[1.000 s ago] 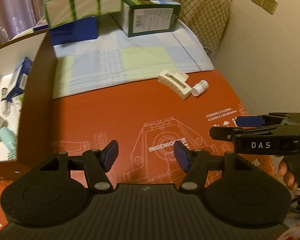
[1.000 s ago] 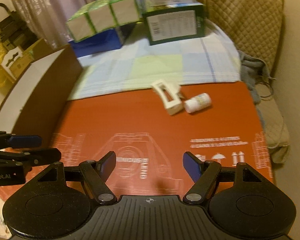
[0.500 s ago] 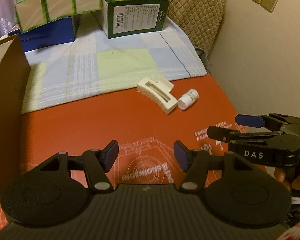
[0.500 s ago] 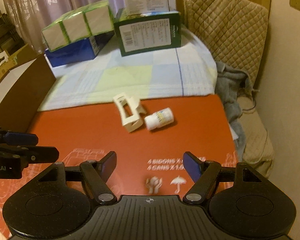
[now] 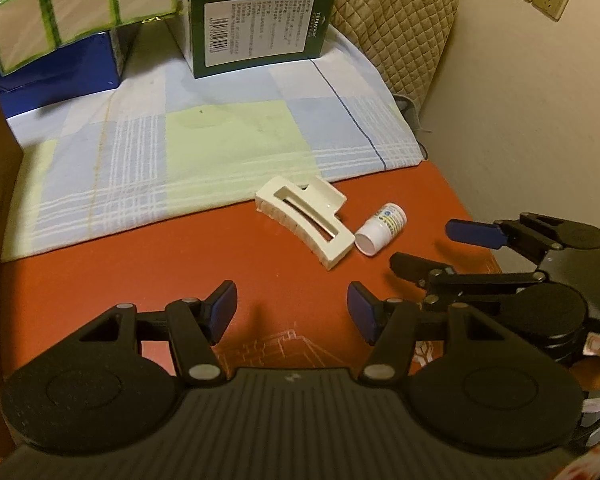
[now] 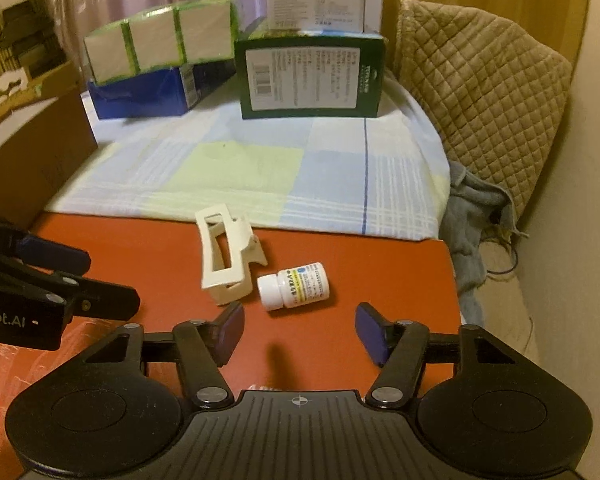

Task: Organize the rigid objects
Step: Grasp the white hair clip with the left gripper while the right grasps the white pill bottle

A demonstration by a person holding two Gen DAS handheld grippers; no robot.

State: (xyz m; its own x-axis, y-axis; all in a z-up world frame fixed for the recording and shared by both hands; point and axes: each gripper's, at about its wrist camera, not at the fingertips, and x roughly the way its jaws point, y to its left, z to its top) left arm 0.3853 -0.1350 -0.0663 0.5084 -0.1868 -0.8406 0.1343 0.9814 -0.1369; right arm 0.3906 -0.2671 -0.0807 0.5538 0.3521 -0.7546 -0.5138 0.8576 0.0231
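Observation:
A cream hair claw clip (image 5: 303, 221) lies on the red cardboard sheet (image 5: 140, 264), and a small white pill bottle (image 5: 381, 228) lies on its side just right of it. My left gripper (image 5: 292, 312) hovers near of the clip, open, nothing between its blue pads. In the right wrist view the clip (image 6: 226, 254) and bottle (image 6: 294, 286) lie just beyond my right gripper (image 6: 300, 334). Its jaws are closing with nothing between them. The right gripper (image 5: 432, 248) also shows at the right of the left wrist view, close to the bottle.
A checked cloth (image 5: 180, 152) covers the far half of the surface. Stacked boxes stand at the back: a green one (image 5: 256, 36), a blue one (image 5: 60, 68), a green-banded pack (image 5: 80, 12). A brown carton wall (image 6: 28, 160) rises at left. A quilted cushion (image 6: 480, 92) leans at right.
Both grippers have moved forward and down toward the clip and bottle, which now sit larger and closer. The brown carton has slid out of the left wrist view. The right jaws have narrowed.

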